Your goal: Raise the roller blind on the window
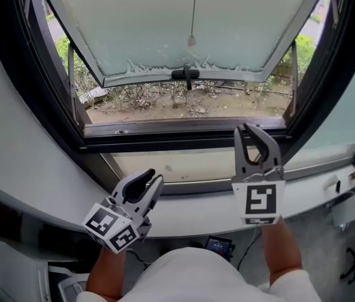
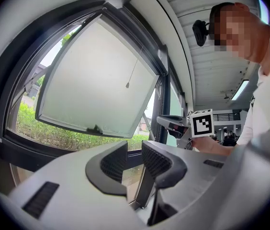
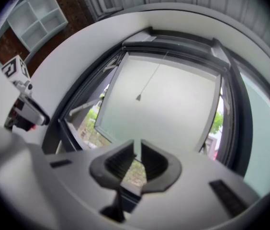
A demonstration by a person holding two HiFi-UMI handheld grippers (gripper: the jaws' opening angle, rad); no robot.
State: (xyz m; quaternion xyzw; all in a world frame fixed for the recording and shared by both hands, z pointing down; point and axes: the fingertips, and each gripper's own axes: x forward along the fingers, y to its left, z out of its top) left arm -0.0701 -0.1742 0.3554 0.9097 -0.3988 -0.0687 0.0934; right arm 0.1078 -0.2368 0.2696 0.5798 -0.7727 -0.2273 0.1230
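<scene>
A thin pull cord with a small weight point(image 1: 191, 40) hangs in front of the tilted-out frosted window sash point(image 1: 165, 24); it also shows as the cord weight point(image 2: 127, 85) and cord weight point(image 3: 138, 97). The blind's fabric itself is not in view. Both grippers are low, near the sill and well below the cord. My left gripper point(image 1: 154, 177) is open with nothing between its jaws point(image 2: 134, 150). My right gripper point(image 1: 245, 128) points up at the window, its jaws a narrow gap apart and empty point(image 3: 138, 150).
The dark window frame point(image 1: 184, 131) and pale sill point(image 1: 184, 162) lie just ahead of the grippers. A black handle point(image 1: 185, 74) sits on the sash's lower edge. Shrubs and bare ground point(image 1: 184, 99) are outside. A white shelf unit point(image 3: 34, 13) stands indoors.
</scene>
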